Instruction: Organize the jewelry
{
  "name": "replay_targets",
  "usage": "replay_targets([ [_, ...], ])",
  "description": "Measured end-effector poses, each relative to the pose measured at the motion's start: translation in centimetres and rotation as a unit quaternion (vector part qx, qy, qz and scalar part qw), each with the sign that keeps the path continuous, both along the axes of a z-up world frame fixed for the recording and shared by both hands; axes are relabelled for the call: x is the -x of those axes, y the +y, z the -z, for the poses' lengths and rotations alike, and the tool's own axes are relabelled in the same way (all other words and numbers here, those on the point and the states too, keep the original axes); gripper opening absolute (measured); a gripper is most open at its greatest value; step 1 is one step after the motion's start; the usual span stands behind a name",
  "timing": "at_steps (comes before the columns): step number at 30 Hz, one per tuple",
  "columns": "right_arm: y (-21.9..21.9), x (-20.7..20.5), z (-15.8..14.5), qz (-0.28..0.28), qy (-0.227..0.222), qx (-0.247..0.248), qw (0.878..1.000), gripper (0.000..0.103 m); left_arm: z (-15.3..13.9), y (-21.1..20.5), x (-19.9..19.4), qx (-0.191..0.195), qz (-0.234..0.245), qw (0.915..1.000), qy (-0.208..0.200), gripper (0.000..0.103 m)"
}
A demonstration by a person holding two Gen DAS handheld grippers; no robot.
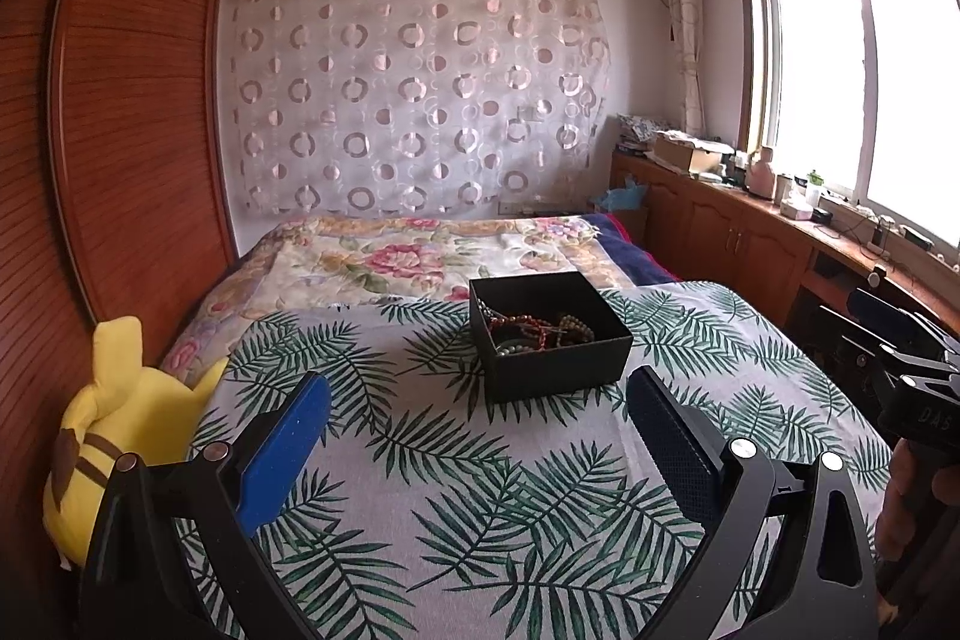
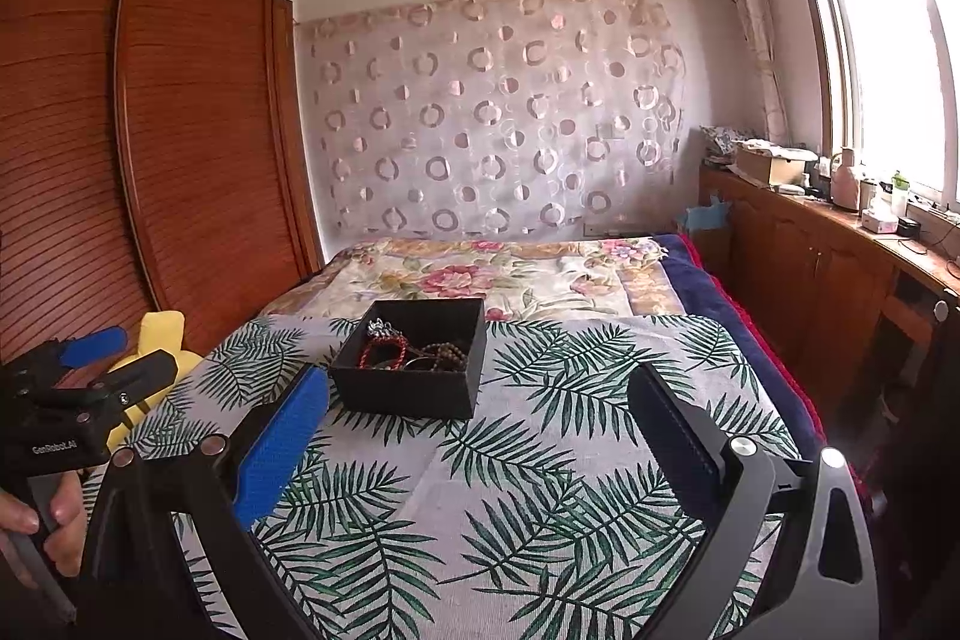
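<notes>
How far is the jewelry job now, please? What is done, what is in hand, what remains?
Done: nothing visible; the beaded bracelets lie tangled together in the open black box on the leaf-print cloth. In hand: nothing; the left gripper and right gripper are both open and empty, short of the box. Left: taking out and sorting every piece.

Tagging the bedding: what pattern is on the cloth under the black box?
Green palm-leaf print on white cloth, clearest in the left wrist view.

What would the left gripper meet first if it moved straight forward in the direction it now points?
Probably the black box of beaded jewelry, which stands ahead between the open fingers of the left gripper. Only leaf-print cloth lies before it; depth is uncertain.
</notes>
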State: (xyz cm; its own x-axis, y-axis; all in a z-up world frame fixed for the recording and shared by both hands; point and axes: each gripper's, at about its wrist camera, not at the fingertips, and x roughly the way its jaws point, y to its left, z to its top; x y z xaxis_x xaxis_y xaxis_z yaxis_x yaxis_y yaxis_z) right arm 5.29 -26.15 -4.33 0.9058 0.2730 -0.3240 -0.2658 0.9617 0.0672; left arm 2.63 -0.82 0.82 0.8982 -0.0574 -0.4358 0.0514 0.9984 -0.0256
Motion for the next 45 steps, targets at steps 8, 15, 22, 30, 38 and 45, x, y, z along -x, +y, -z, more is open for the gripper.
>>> replay_targets([
  [8, 0.09, 0.05, 0.03, -0.002, 0.001, 0.000, 1.000, 0.101, 0.00, 0.11, -0.05, 0.000, 0.000, 1.0000, -0.001, 0.095],
  [15, 0.04, 0.09, 0.14, -0.002, 0.002, -0.001, 1.000, 0.100, 0.02, 0.22, 0.06, 0.000, 0.000, 1.0000, -0.002, 0.095],
  [22, 0.00, 0.08, 0.20, -0.001, 0.002, -0.001, 1.000, 0.100, -0.25, 0.37, 0.47, -0.002, 0.001, 1.0000, -0.005, 0.095],
  [30, 0.06, 0.08, 0.18, -0.001, 0.002, 0.000, 1.000, 0.100, -0.27, 0.39, 0.56, -0.003, 0.001, 1.0000, -0.006, 0.095],
  [38, 0.07, 0.08, 0.22, -0.001, 0.002, 0.000, 1.000, 0.100, -0.20, 0.38, 0.60, -0.002, 0.001, 1.0000, -0.006, 0.095],
  [45, 0.00, 0.10, 0.33, -0.002, 0.002, 0.000, 1.000, 0.100, -0.37, 0.24, 0.67, -0.003, 0.001, 1.0000, -0.007, 0.095],
])
